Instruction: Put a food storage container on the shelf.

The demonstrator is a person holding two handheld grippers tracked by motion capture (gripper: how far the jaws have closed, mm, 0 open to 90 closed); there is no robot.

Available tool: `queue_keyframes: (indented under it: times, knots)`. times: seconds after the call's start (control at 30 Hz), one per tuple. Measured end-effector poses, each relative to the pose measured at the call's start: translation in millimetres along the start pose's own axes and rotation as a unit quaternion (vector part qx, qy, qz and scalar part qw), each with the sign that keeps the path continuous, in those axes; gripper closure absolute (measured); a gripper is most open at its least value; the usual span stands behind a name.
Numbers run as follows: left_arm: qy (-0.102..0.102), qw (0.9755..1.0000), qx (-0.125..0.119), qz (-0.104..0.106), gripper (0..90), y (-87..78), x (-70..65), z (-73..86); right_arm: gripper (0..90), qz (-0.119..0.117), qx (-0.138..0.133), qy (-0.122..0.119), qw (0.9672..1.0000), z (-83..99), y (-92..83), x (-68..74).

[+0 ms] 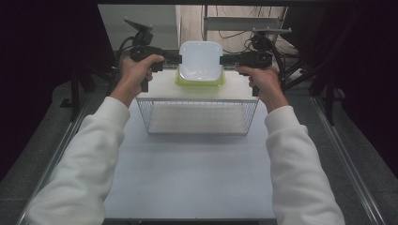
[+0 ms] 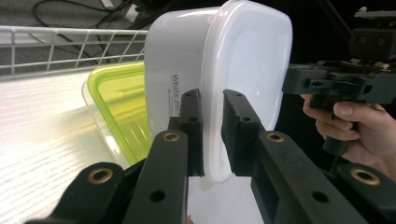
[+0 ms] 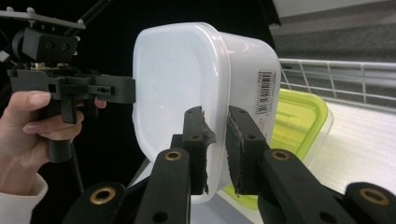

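Two grippers, one load: left gripper [image 1: 174, 58] and right gripper [image 1: 224, 59] carry a white container [image 1: 201, 62] between them, one on each side of it.
Step in hand: the shared carry; I judge the container is on its way to, or away from, a spot beyond the wire basket [image 1: 197, 116].
Where the container is: in the air above a green-lidded box [image 1: 199, 82], which lies on the white tabletop [image 1: 187, 173] just behind the basket; the two do not seem to touch.
Left jaws: narrow, clamped on the rim at one side, one jaw on the lid face and one on the wall, close to the printed lettering.
Right jaws: narrow too, pinching the opposite rim the same way, near the barcode label [image 3: 264, 93].
Next move calls for: both hands travelling together at one pace and level, since a lag on either side would twist the rim out of a pinch.
Risk: each grip holds little more than the lip, so I would expect it to slip if tilted.
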State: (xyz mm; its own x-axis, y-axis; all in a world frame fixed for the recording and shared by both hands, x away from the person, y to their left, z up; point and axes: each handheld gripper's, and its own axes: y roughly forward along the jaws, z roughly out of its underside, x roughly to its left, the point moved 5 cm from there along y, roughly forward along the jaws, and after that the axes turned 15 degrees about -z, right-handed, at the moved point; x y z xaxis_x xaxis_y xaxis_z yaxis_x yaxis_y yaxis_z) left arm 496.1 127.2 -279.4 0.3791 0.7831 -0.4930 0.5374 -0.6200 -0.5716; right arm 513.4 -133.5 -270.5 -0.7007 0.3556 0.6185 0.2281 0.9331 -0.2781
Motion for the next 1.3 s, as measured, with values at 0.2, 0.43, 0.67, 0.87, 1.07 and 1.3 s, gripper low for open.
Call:
queue_keyframes:
  times: [0.2, 0.43, 0.67, 0.87, 1.07, 1.3]
  knots:
    - [-0.004, 1.0, 0.005, 0.004, 79.4, -1.0, -0.5, 0.7, 77.4, 0.0, 0.002, 0.02, 0.9998, 0.5, -0.5, -0.6]
    - [-0.036, 0.9991, 0.008, 0.02, 79.5, 3.7, 6.9, -3.9, 77.0, -0.008, -0.01, 0.05, 0.9987, -2.7, 1.1, -5.8]
    - [-0.081, 0.9957, 0.012, 0.043, 79.2, 12.9, 17.9, -12.3, 74.7, -0.014, -0.022, 0.084, 0.9962, -8.5, 4.7, -16.2]
    - [-0.106, 0.9928, 0.01, 0.055, 78.5, 18.6, 22.2, -15.8, 73.9, -0.02, -0.033, 0.114, 0.9927, -12.8, 7.6, -26.9]
    - [-0.113, 0.992, 0.01, 0.056, 77.0, 21.6, 25.6, -16.3, 73.9, -0.027, -0.043, 0.139, 0.989, -14.9, 9.6, -34.3]
    - [-0.121, 0.9908, 0.012, 0.06, 76.8, 24.8, 30.1, -14.6, 71.7, -0.02, -0.044, 0.157, 0.9864, -16.2, 13.2, -39.2]
